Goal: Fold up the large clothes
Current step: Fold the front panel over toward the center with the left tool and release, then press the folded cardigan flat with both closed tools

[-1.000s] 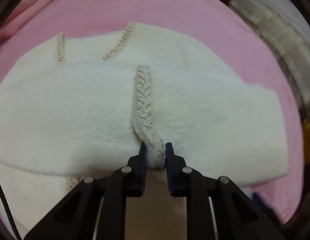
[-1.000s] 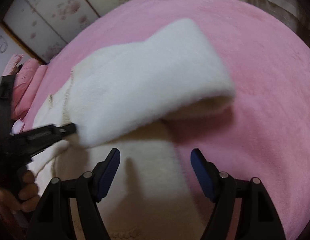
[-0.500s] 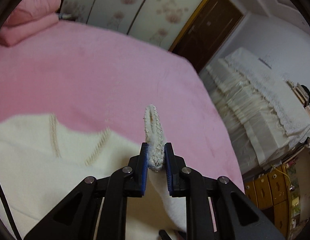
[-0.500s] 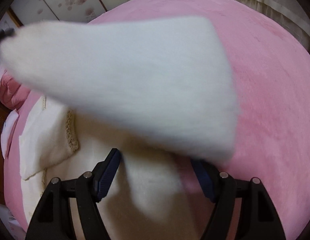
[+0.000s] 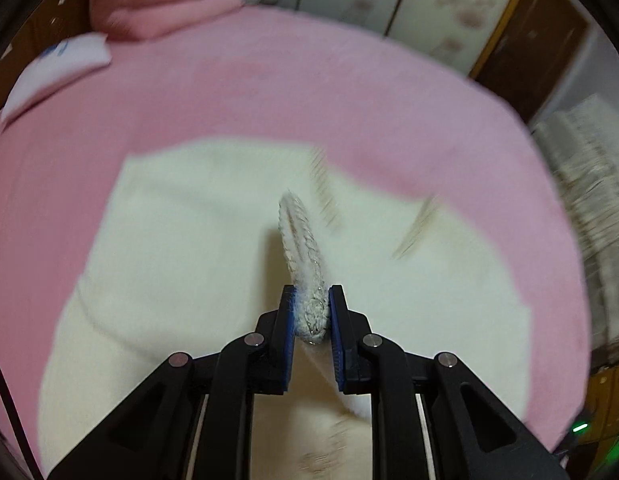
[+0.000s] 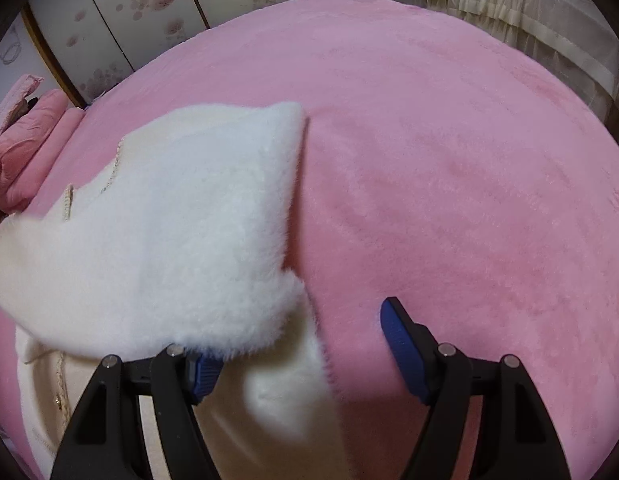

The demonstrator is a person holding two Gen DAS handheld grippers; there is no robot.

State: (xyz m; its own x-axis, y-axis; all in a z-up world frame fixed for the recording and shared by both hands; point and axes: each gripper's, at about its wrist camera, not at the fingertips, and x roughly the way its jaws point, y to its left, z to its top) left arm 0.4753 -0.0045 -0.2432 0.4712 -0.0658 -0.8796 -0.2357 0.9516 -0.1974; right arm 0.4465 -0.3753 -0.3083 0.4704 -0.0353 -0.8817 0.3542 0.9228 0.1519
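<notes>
A fluffy cream-white garment with braided trim lies on a pink blanket. My left gripper is shut on the garment's braided trim edge and holds it lifted above the rest of the cloth. In the right wrist view the lifted fluffy part of the garment hangs across the left side and covers the left finger. My right gripper is open and empty, low over the garment's right edge and the blanket.
Folded pink bedding and a white packet lie at the far left of the bed. Flowered sliding doors stand behind. A cream lace-covered unit stands at the right.
My left gripper has swung down and over with the trim, so the garment lies below it again. The lifted flap has dropped lower and to the left in the right wrist view. The right gripper stays open.
</notes>
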